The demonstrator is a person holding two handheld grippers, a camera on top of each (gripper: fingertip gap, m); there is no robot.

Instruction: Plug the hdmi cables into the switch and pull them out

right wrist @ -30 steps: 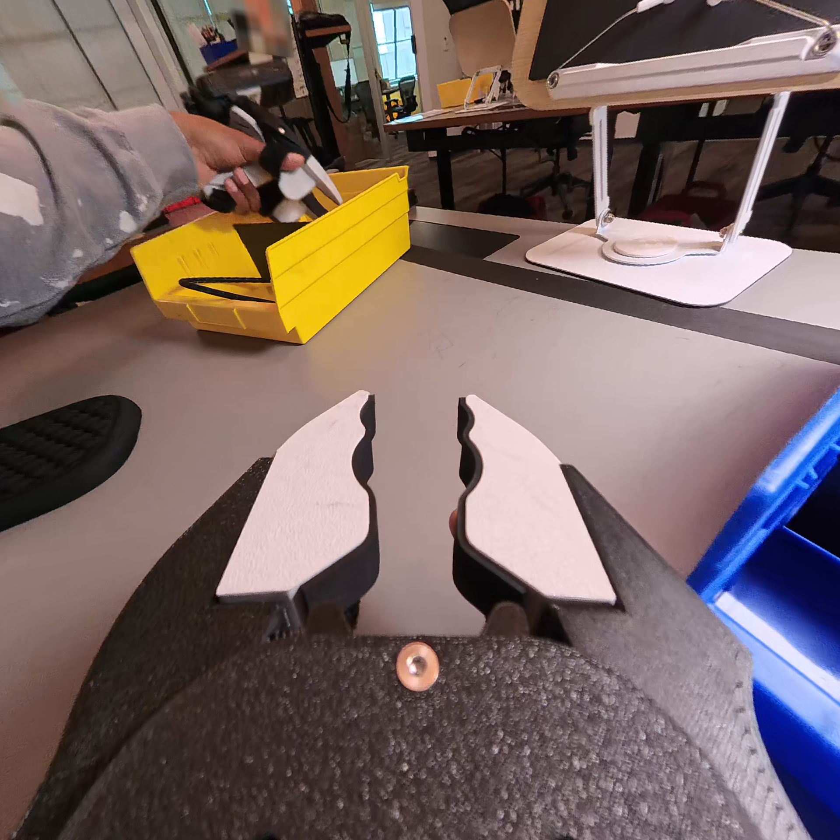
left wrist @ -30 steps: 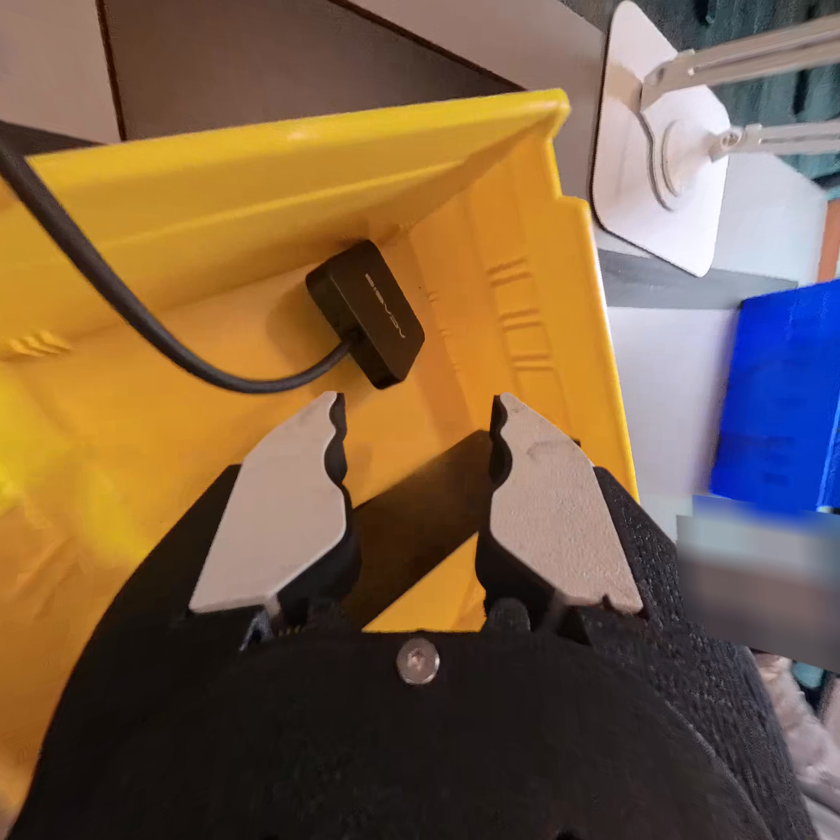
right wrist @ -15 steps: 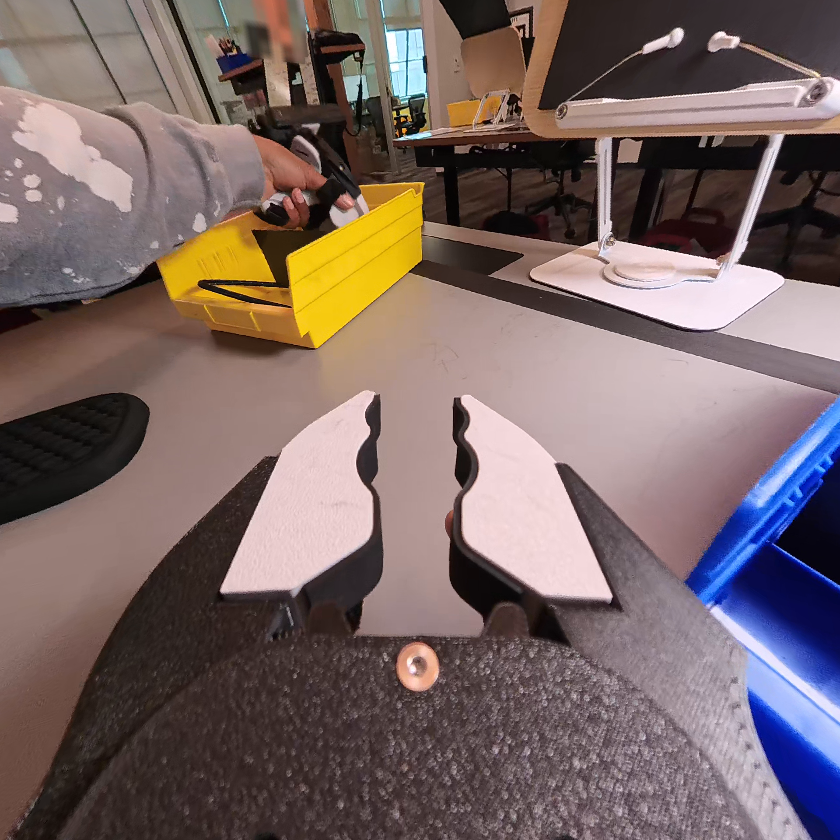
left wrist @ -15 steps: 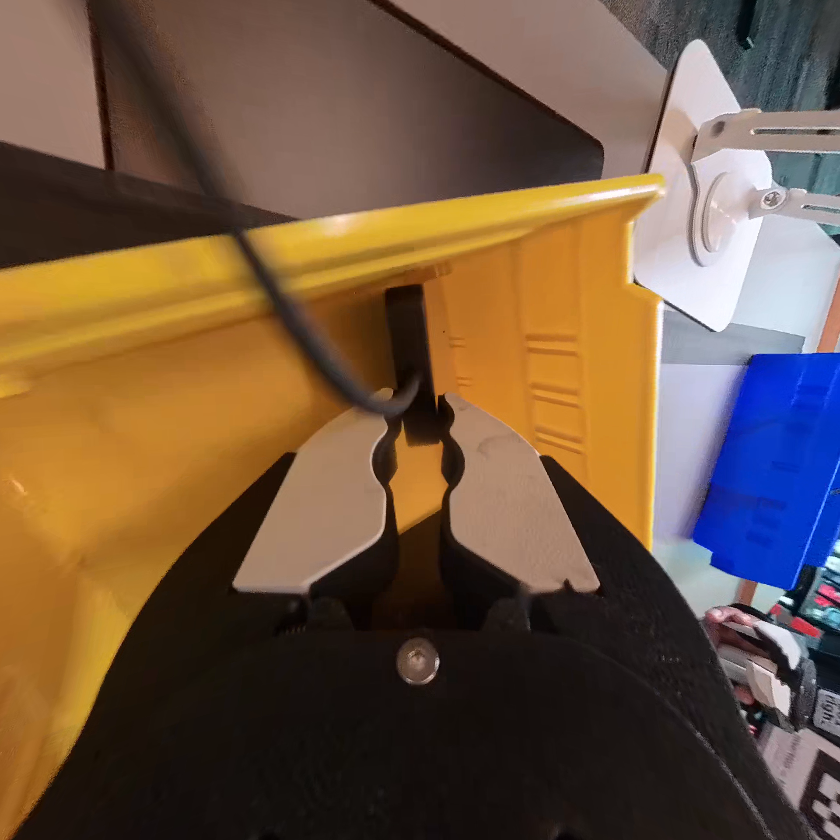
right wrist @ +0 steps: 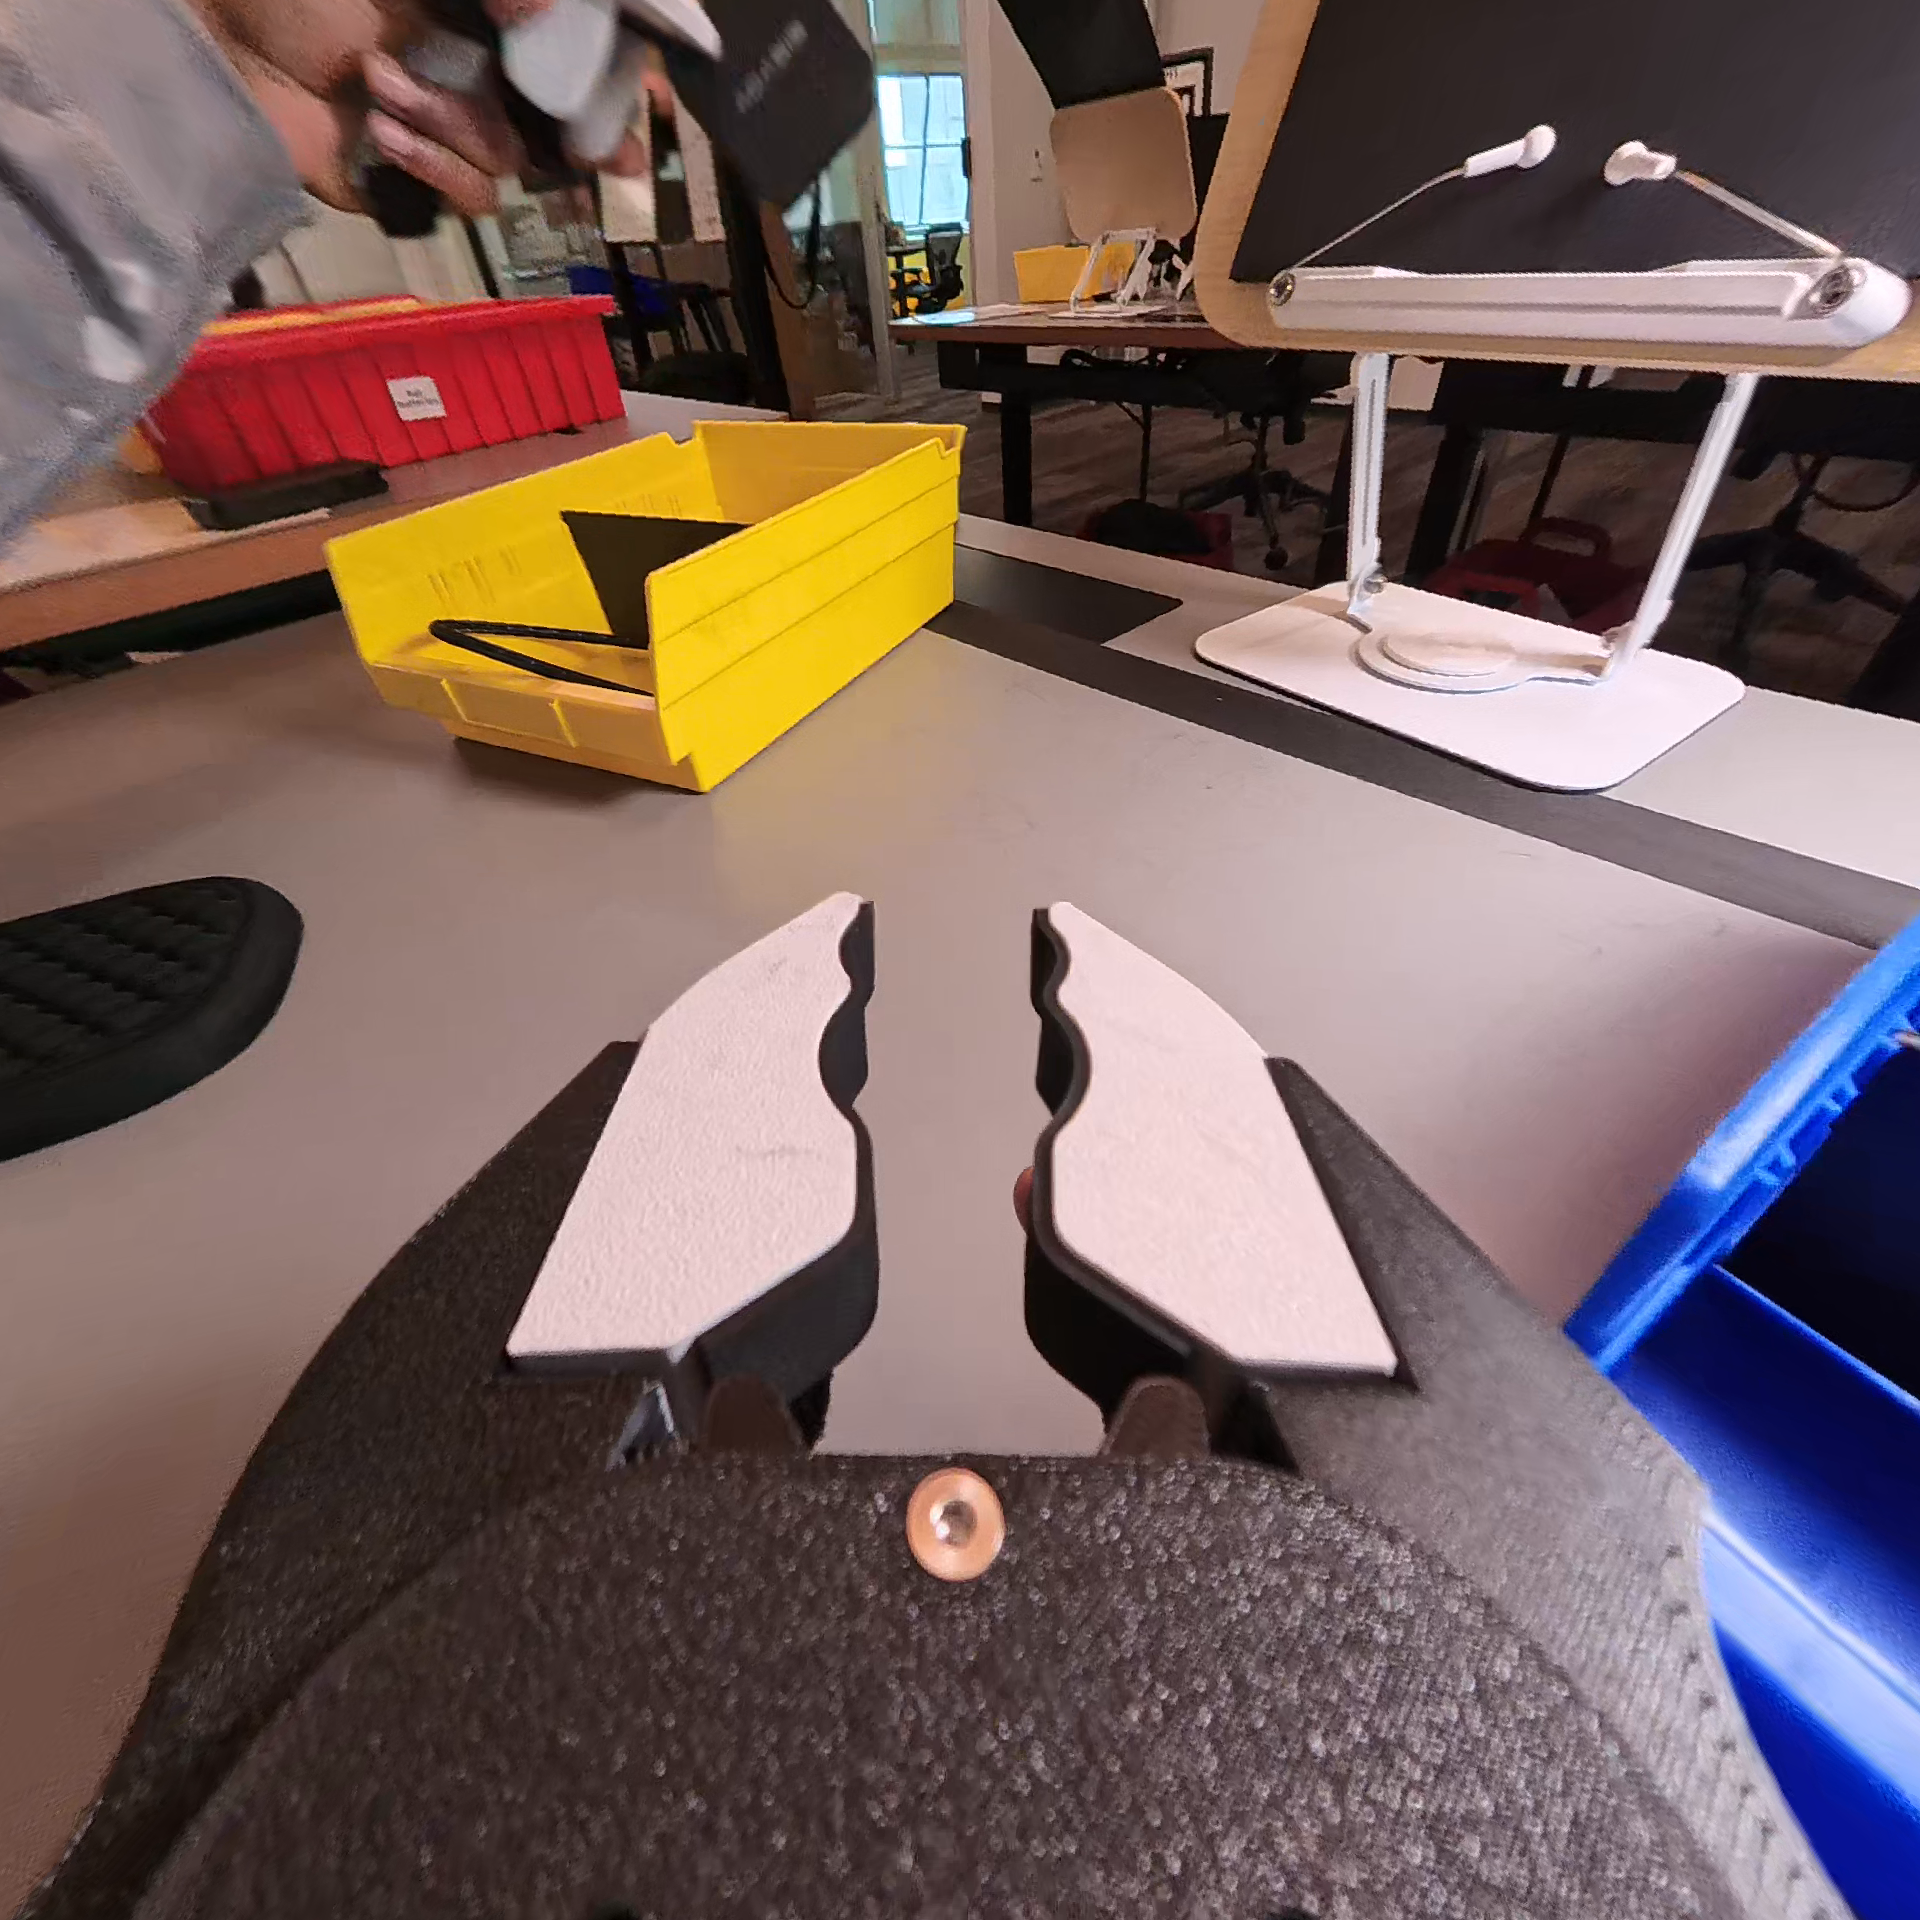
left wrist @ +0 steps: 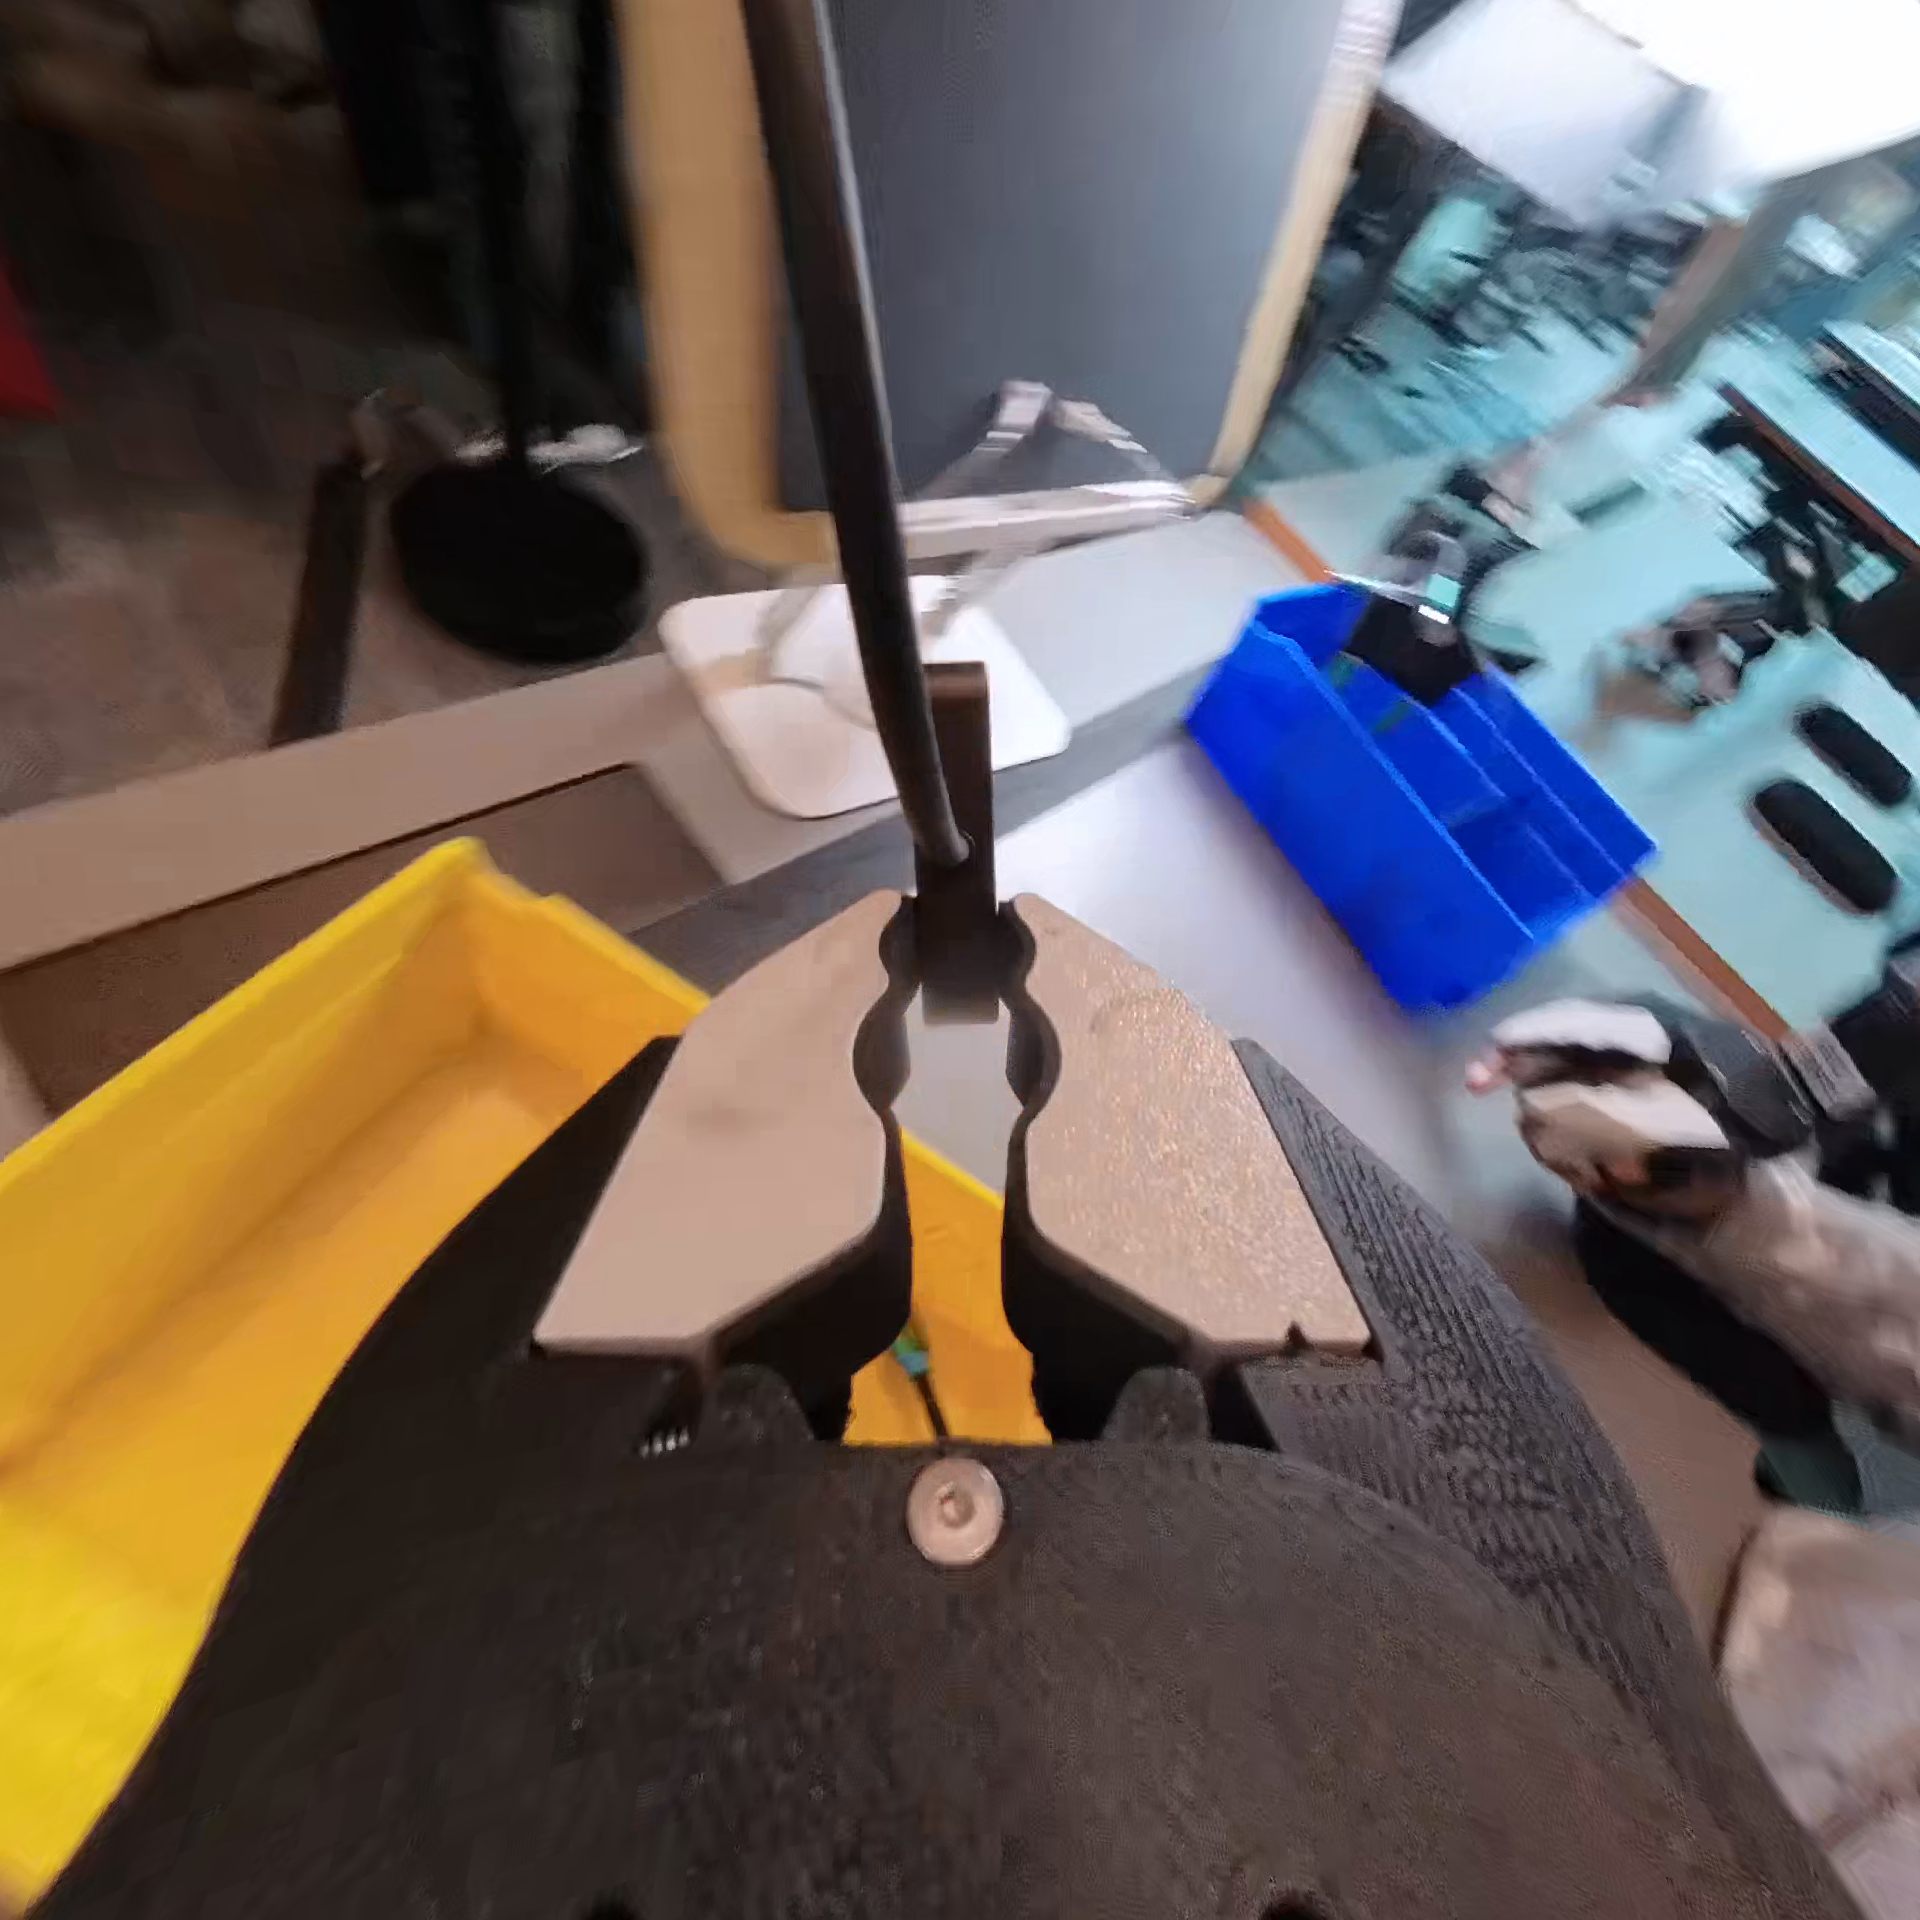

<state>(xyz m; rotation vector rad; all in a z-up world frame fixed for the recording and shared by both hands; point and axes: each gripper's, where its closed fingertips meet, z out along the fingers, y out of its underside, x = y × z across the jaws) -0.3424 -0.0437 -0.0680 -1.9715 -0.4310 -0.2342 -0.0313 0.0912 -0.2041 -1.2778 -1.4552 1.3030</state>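
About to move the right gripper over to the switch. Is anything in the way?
Nothing visible. The switch hangs in the air, clamped in the left gripper; the open right gripper has clear space up to it. The yellow bin sits on the table, below that line.

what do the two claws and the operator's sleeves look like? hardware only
Both match: left claw and right claw each have a black, grainy-textured body, two flat pale grey fingers with wavy black inner pads, and one silver screw centred at the base. No cables visible on either. The sleeve is grey with pale blotches.
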